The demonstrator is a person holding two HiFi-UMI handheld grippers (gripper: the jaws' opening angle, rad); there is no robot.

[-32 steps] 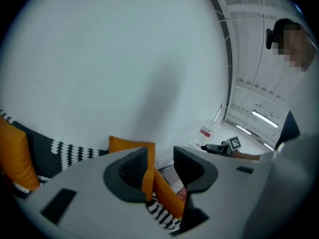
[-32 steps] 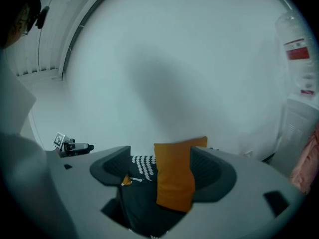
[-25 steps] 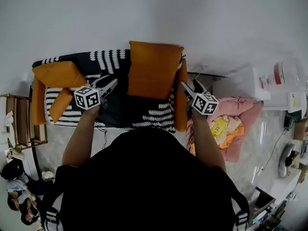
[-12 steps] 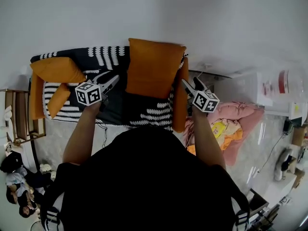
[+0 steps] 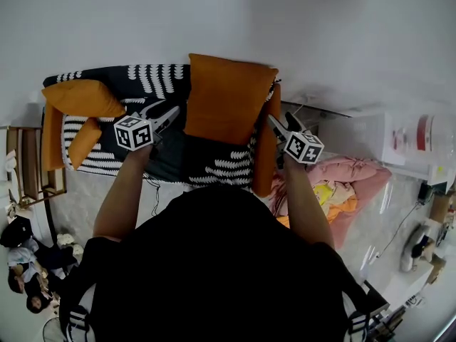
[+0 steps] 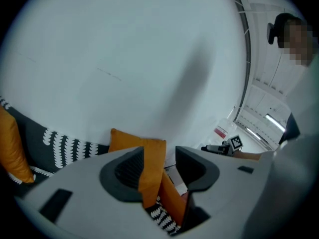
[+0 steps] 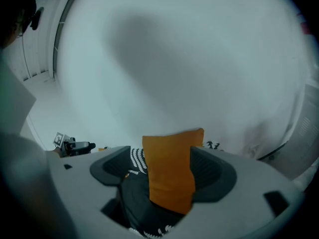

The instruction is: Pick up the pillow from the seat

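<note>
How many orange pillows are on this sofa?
3: a large pillow upright at the middle of the sofa, a second pillow at its left end, and a smaller pillow just in front of that. The orange side panels look like armrests; more may be hidden.

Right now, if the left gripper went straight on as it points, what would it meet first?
Probably the orange pillow, its edge lined up between the opening jaws; depth is unclear.

Black-and-white patterned sofa [image 5: 214, 169], orange pillow [image 5: 226, 98] upright at back, two orange cushions [image 5: 82, 98] at left end
</note>
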